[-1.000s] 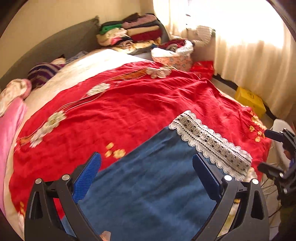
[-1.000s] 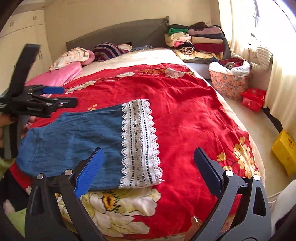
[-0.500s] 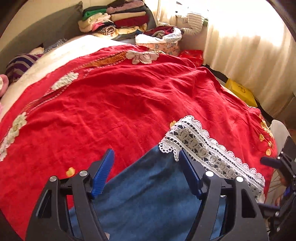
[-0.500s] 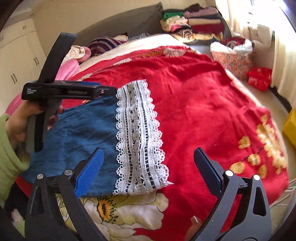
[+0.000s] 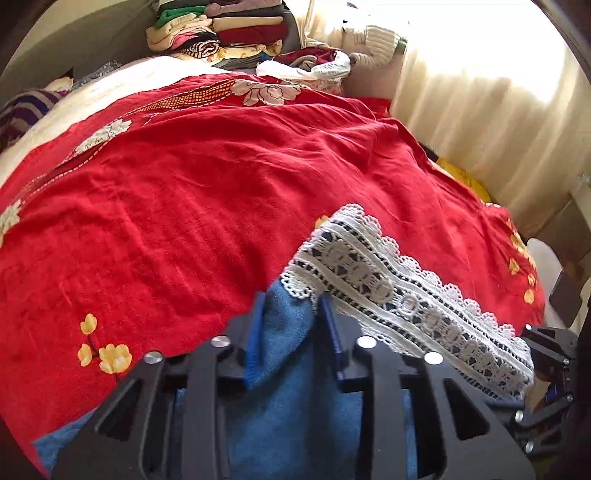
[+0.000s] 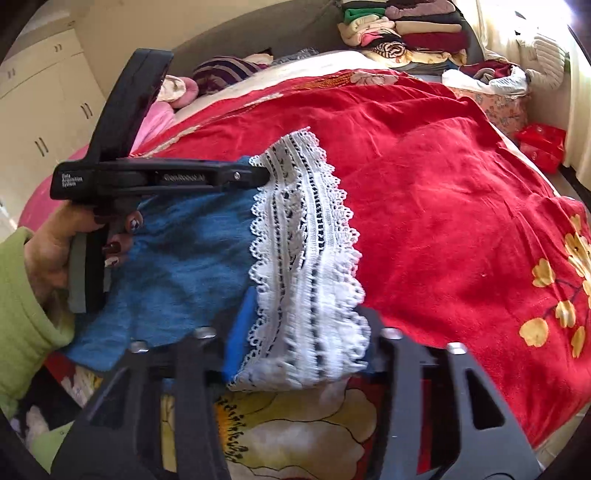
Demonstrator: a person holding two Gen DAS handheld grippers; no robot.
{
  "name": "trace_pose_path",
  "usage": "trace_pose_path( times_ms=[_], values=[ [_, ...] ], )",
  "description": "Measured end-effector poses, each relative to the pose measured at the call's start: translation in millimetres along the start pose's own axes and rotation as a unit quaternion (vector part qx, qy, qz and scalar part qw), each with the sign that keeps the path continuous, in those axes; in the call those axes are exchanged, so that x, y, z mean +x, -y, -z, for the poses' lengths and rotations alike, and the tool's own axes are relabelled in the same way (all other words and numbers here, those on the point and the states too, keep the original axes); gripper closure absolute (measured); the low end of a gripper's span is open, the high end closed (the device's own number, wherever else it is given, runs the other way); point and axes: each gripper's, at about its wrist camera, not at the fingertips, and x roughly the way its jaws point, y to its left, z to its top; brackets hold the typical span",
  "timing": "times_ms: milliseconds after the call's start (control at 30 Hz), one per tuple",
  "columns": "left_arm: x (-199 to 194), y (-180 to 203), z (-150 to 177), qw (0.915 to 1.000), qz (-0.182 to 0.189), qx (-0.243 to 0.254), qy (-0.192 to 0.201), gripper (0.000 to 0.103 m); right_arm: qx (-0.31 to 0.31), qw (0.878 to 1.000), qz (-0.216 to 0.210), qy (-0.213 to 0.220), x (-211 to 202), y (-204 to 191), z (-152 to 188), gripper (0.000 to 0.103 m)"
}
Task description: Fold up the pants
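Observation:
The blue pants (image 6: 192,251) with a white lace hem (image 6: 303,236) lie on the red bedspread (image 6: 443,206). My left gripper (image 5: 291,314) is shut on the blue cloth at the far corner of the hem, beside the lace (image 5: 388,288); it also shows in the right wrist view (image 6: 258,173), held by a hand. My right gripper (image 6: 306,325) has closed on the near corner of the lace hem, with the lace bunched between its jaws. The pants (image 5: 295,387) fill the space under the left gripper.
Stacked folded clothes (image 6: 402,29) sit at the head of the bed, with pillows (image 6: 221,70) to their left. A laundry basket (image 6: 491,88) and a red box (image 6: 543,144) stand at the right side. Curtains (image 5: 480,103) hang beyond the bed. Cupboards (image 6: 48,99) stand at left.
Both grippers moved down onto the hem and closed: the left on the far corner, the right on the near lace corner. Both were open and above the pants before.

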Motion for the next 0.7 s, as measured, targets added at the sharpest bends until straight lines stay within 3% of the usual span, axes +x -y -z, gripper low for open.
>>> trace_pose_path(
  times_ms=[100, 333, 467, 700],
  values=[
    [-8.9, -4.6, 0.4, 0.9996, 0.015, -0.021, 0.010, 0.091, -0.020, 1.000, -0.010, 0.019, -11.8, -9.4, -3.1, 0.084],
    [-61.4, -33.0, 13.0, 0.9901, 0.082, -0.064, 0.095, 0.092, -0.069, 0.995, -0.049, 0.062, -44.9, -47.6, -12.2, 0.086],
    [-95.8, -60.3, 31.2, 0.9828, 0.095, -0.095, 0.126, 0.092, -0.113, 0.987, -0.077, 0.085, -61.7, -84.9, -18.8, 0.086],
    [-118.7, -107.1, 80.5, 0.9756, 0.090, -0.158, 0.123, 0.090, -0.199, 0.972, -0.110, 0.052, -39.5, -164.3, -8.1, 0.086]
  ],
)
